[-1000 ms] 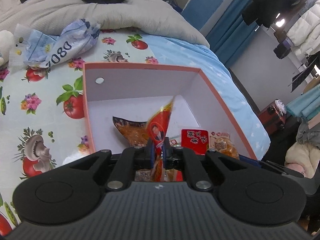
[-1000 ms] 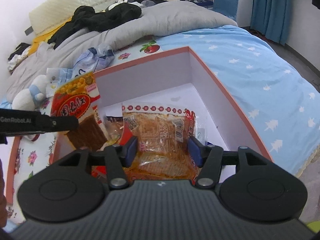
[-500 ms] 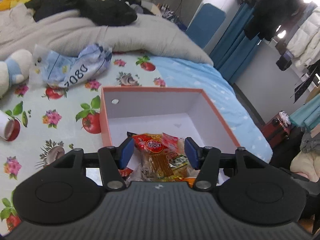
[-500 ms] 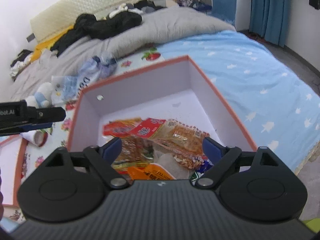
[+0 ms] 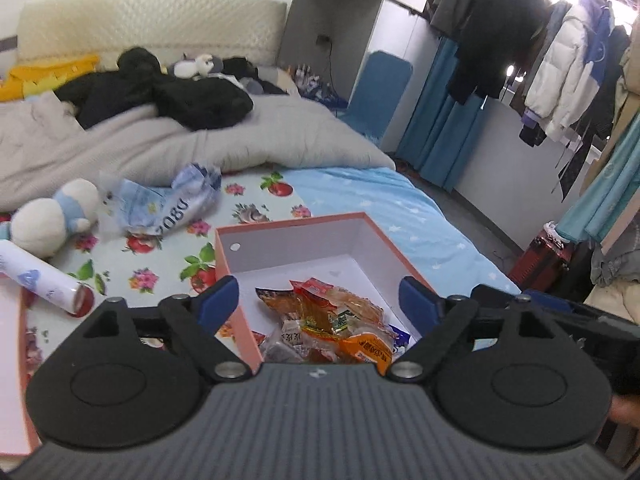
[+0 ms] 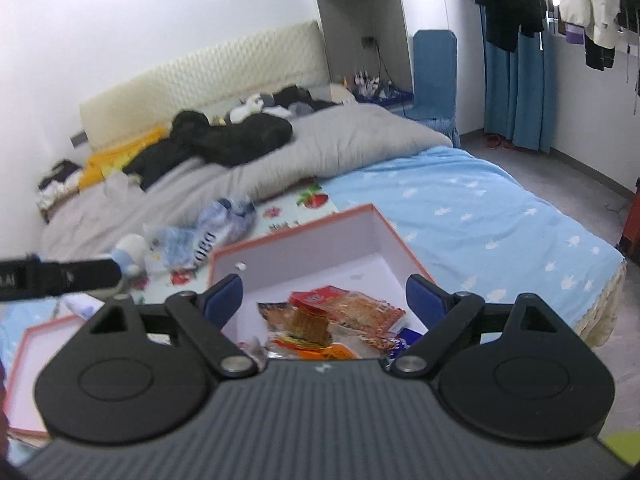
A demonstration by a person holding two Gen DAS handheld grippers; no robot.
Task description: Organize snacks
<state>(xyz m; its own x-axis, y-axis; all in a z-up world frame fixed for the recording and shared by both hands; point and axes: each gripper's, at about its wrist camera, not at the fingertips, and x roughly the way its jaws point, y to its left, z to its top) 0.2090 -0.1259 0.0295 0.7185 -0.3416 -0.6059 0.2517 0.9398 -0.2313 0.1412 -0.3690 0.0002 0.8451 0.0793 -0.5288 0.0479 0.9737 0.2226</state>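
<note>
1. Both grippers hang above the near end of the salmon-edged white cardboard box (image 5: 288, 232), and neither holds anything: the left gripper (image 5: 318, 300) has its blue-padded fingers (image 5: 218, 298) spread wide, and so does the right gripper (image 6: 324, 298).
2. Inside the box, the heap of crinkly red and orange snack packets (image 5: 332, 324) lies against the near wall, probably because that is the end nearest the person; the far half of the box floor is bare.
3. Left of the box, on the bed's fruit-print cloth (image 5: 248, 192), lie a white cylindrical can with a red end (image 5: 44, 280), a crumpled blue-and-white plastic bag (image 5: 168, 208) and a small white-and-blue plush toy (image 5: 52, 220), none of them snacks by the look of them.
4. A flat salmon-edged lid (image 6: 36, 364) sits left of the box, likely waiting to close it.
</note>
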